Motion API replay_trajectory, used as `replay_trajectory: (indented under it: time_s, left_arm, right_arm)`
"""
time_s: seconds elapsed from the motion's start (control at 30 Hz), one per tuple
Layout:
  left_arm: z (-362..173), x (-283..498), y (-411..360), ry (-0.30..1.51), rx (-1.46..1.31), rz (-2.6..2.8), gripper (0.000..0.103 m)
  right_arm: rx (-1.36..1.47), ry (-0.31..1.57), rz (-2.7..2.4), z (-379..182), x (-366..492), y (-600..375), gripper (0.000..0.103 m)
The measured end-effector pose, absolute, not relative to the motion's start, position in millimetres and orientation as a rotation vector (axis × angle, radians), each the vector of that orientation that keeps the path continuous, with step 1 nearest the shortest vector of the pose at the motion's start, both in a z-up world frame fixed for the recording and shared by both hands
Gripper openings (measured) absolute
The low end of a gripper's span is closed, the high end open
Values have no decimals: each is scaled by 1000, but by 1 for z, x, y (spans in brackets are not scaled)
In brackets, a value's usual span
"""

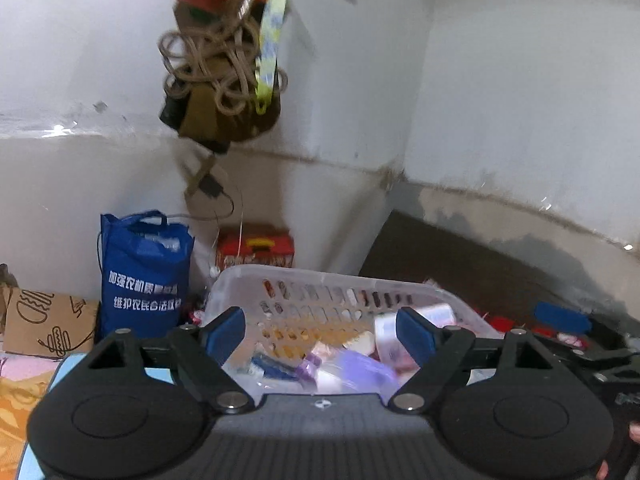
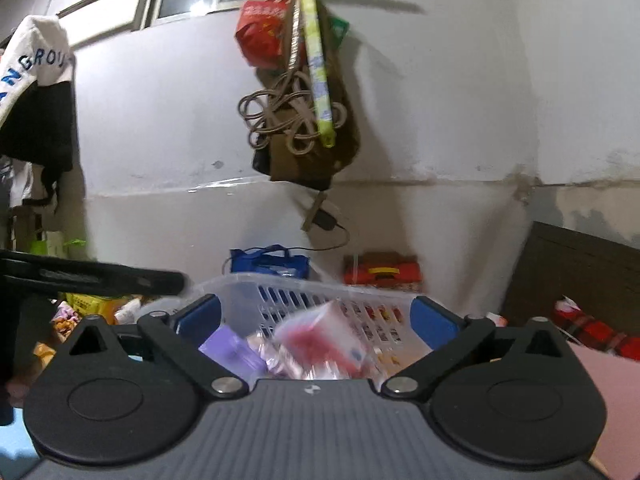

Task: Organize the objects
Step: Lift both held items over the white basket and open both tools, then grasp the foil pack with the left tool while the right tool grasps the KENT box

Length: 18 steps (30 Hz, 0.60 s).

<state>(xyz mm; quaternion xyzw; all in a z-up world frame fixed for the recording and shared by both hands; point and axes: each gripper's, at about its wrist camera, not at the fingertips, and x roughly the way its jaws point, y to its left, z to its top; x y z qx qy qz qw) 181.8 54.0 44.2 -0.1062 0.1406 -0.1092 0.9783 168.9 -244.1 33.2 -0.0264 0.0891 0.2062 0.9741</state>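
A clear plastic basket (image 1: 320, 280) with slotted walls stands just ahead of both grippers; it also shows in the right wrist view (image 2: 240, 286). It holds several small items: a purple packet (image 1: 360, 372), a white and pink packet (image 1: 390, 336), and in the right wrist view a purple box (image 2: 230, 346) and a blurred red and white packet (image 2: 324, 336). My left gripper (image 1: 320, 334) is open and empty over the basket's near side. My right gripper (image 2: 316, 318) is open and empty, and the red and white packet lies between and beyond its fingers.
A blue tote bag (image 1: 144, 276) and a red box (image 1: 256, 248) stand by the white wall behind the basket. A brown paper bag (image 1: 48, 324) lies at left. Bags and coiled cord (image 2: 292, 120) hang on the wall. A dark headboard (image 2: 580, 276) is at right. The other gripper (image 1: 568, 320) shows at right.
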Motion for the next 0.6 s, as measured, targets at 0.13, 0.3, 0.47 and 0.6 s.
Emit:
replay_trajectory:
  time_s: [0.13,0.3,0.47,0.6]
  left_arm:
    - [3,141,57,336,-210,-229,95]
    - [-38,127,57,461,-243,-224,90]
    - [-53,115,52,498,-239,-253,86]
    - [-60,109,43,497,-208,-220,85]
  right_arm:
    - [-3,292,446,-8,151,-251,103]
    - [-25,456,479,-50,155,-234,94]
    - [-25,542,502,-60,166,-223,86]
    - [-41,577,486,-60,168,-211,86]
